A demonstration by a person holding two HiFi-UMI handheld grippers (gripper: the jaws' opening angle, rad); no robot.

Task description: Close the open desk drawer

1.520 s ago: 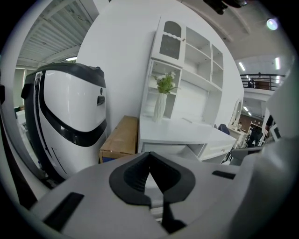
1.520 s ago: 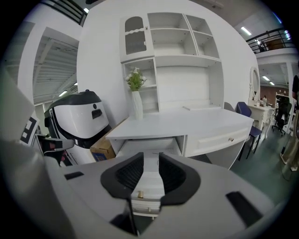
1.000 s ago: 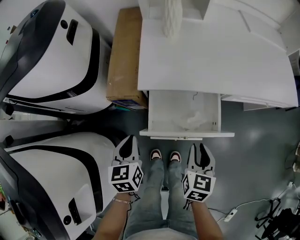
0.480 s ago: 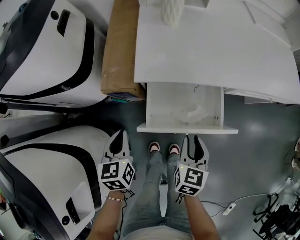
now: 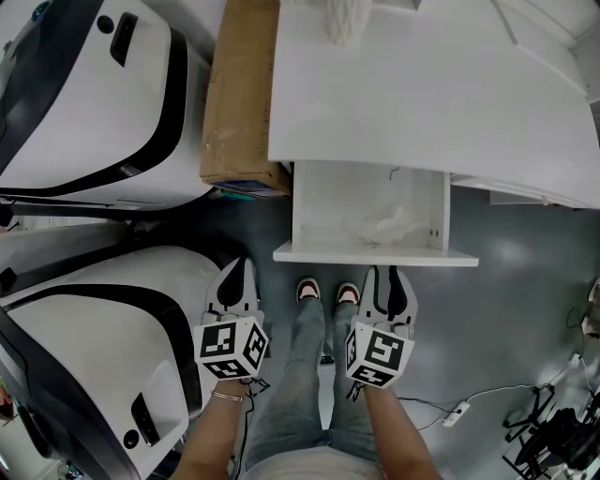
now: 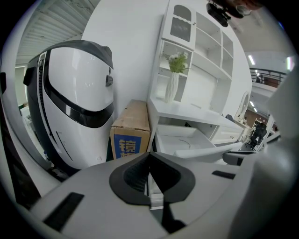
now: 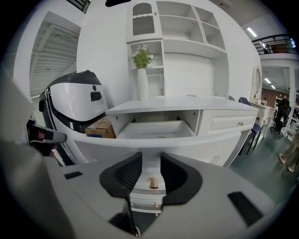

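head view, claws: two, one per hand, each with one marker cube; left claw (image 5: 237,272) and right claw (image 5: 386,277) both point toward the table (image 5: 412,84)
head view, drawer: one drawer (image 5: 375,254), pulled out from under the white table; right claw's tips sit right by its front panel, left claw is off past its left corner
head view, inside it: one crumpled white scrap (image 5: 384,225)
head view, other stuff: one cardboard box (image 5: 239,94), two big white-and-black machines (image 5: 84,94) (image 5: 103,328), one white vase (image 5: 349,19), two shoes (image 5: 308,290) on the grey floor (image 5: 525,300)
left gripper view, left claw: jaws closed tip to tip, nothing in them
left gripper view, beyond: one box, one machine, one vase, the open drawer off to the right
right gripper view, right claw: jaws apart and they've just been opening; one brass knob (image 7: 153,183) on the front panel shows in the gap, pads not on it
right gripper view, drawer: one, open, dead ahead
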